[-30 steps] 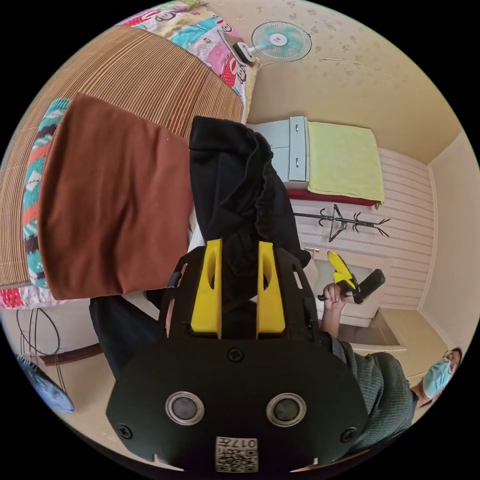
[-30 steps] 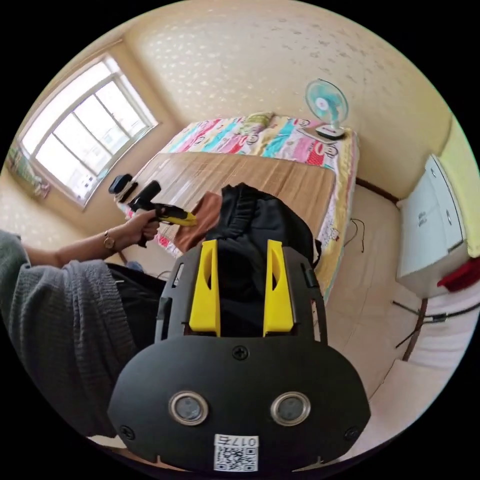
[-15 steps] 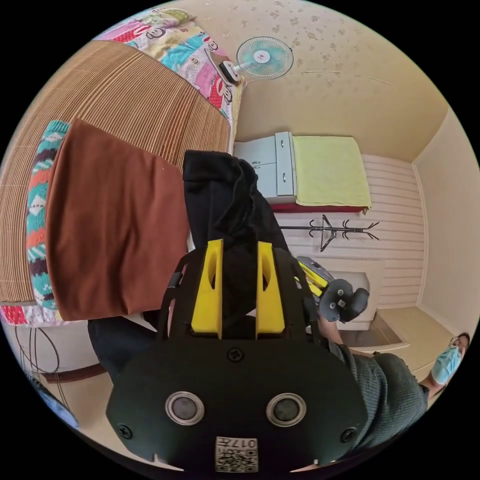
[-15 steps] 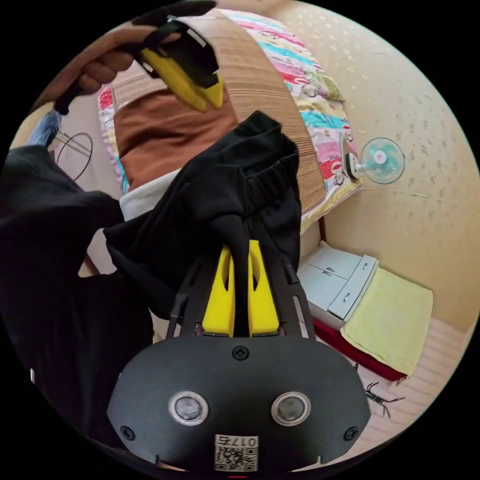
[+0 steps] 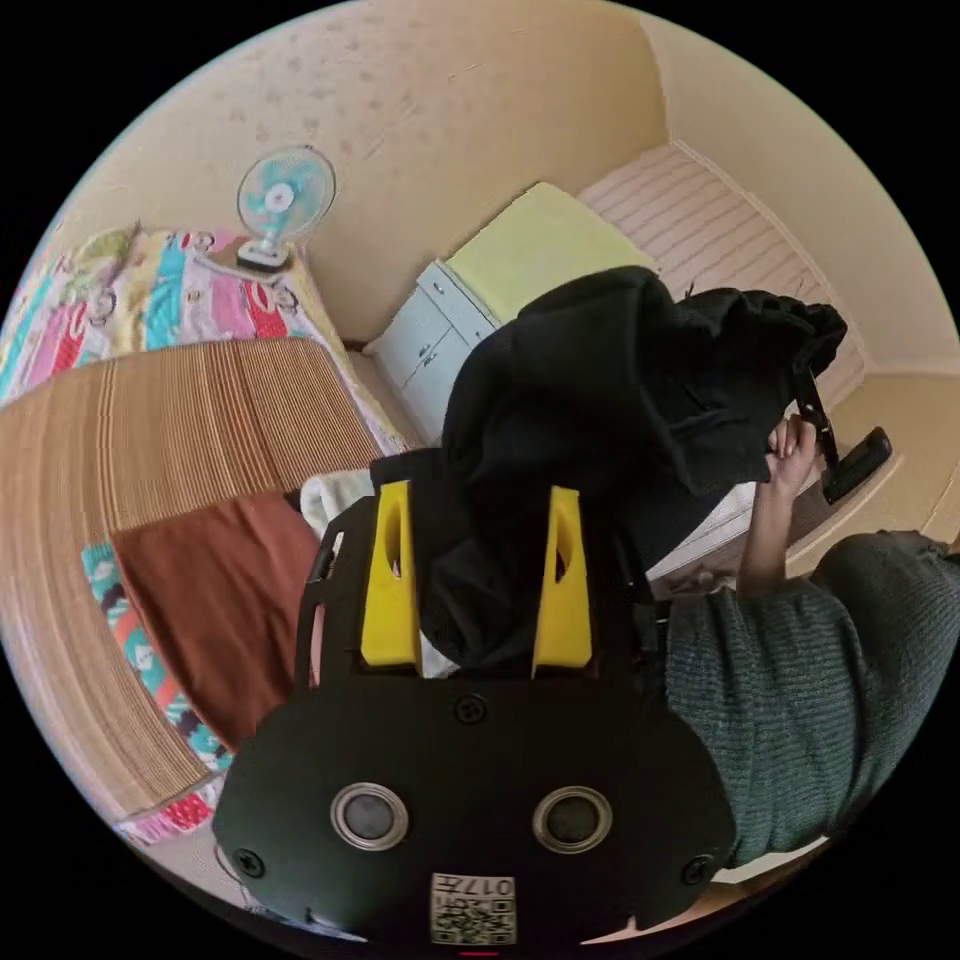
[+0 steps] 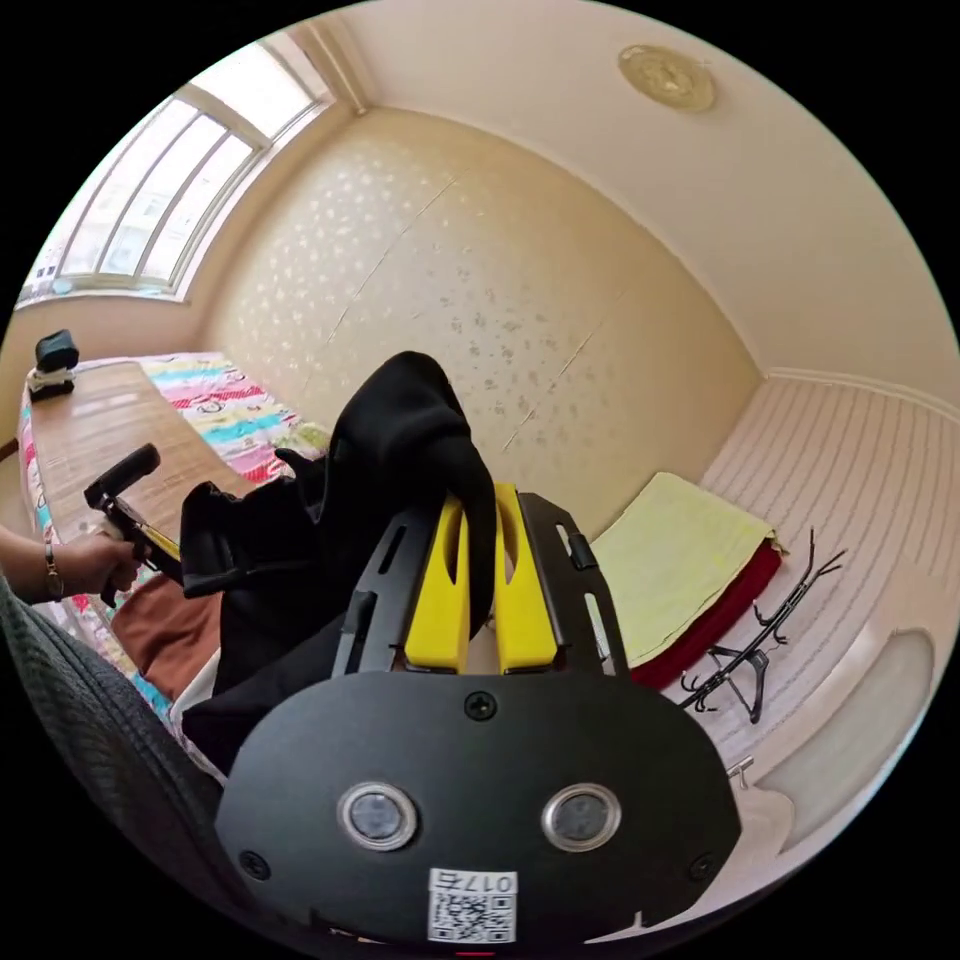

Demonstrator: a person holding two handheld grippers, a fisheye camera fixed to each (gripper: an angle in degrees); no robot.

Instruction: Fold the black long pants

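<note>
Black long pants [image 6: 400, 480] hang pinched in raised right tool [image 6: 479, 500].

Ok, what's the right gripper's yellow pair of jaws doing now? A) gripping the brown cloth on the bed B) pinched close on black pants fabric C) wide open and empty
B: in the right gripper view the right gripper has its jaws nearly together with the black long pants pinched between them.
</note>
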